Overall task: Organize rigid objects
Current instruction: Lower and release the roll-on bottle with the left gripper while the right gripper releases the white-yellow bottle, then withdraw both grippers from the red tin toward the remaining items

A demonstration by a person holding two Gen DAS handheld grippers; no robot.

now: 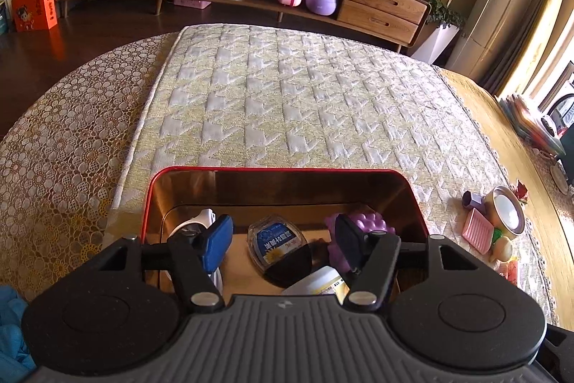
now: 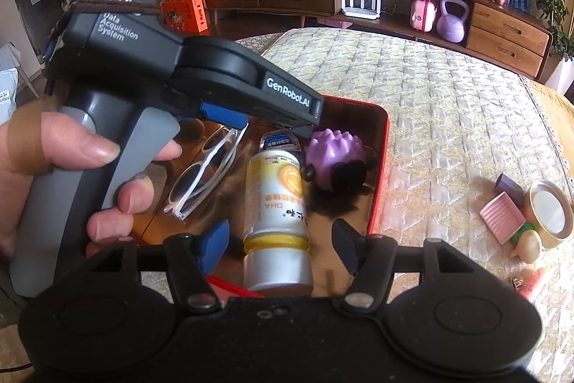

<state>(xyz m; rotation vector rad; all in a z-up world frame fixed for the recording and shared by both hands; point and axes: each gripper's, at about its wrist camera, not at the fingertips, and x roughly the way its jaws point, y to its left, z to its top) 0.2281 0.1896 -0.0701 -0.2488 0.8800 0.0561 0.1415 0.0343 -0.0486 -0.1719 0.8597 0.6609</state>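
A red-rimmed gold tin (image 1: 179, 173) (image 2: 382, 146) sits on the quilted mat. In it lie white sunglasses (image 2: 201, 182), a yellow-and-white bottle (image 2: 274, 214) on its side, a clear-lidded box with a blue label (image 1: 276, 244) and a purple grape toy (image 2: 335, 153). My left gripper (image 1: 283, 243) hovers open and empty over the tin; it shows in the right wrist view (image 2: 272, 121) above the sunglasses and bottle. My right gripper (image 2: 280, 244) is open and empty, its pads either side of the bottle's lower end without touching it.
Loose things lie on the mat to the right of the tin: a pink ridged soap dish (image 2: 502, 218), a purple block (image 2: 509, 185), a round gold tin (image 2: 549, 207), a cream garlic-shaped toy (image 2: 529, 246). A wooden sideboard (image 1: 380, 9) stands beyond the table.
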